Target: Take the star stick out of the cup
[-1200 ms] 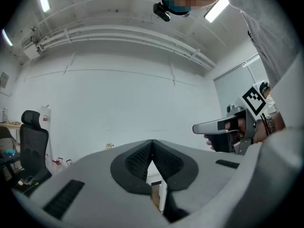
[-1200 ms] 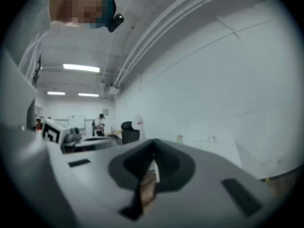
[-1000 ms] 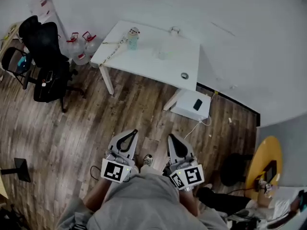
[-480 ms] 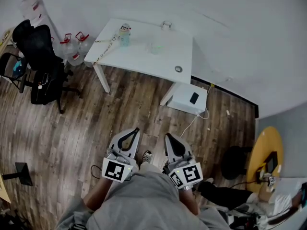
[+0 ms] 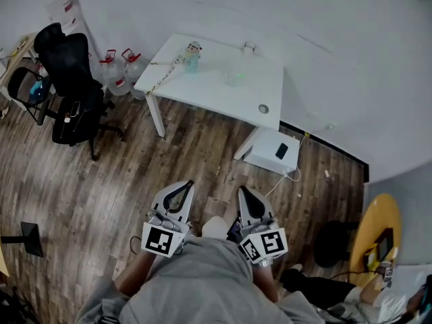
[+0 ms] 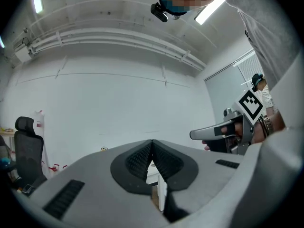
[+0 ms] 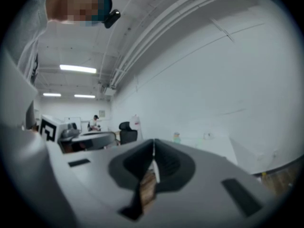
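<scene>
the left gripper (image 6: 152, 144) and right gripper (image 7: 153, 144) each have jaws clenched tip to tip on nothing, side by side above the wood floor (image 5: 101, 174). well apart from them, a small teal cup (image 5: 193, 58) stands on the white table (image 5: 223, 96), its contents too small to tell.

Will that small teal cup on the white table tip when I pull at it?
Probably tips easily: the teal cup looks narrow and tall, with something topping it. Likely light, so it may slide on the smooth white table.

A bottle (image 5: 193, 56) and a cup (image 5: 234, 78) are set on the table (image 5: 209, 96), which is flanked by a chair (image 5: 71, 79) at left and a box (image 5: 270, 150) on the floor (image 5: 169, 160) at right.
</scene>
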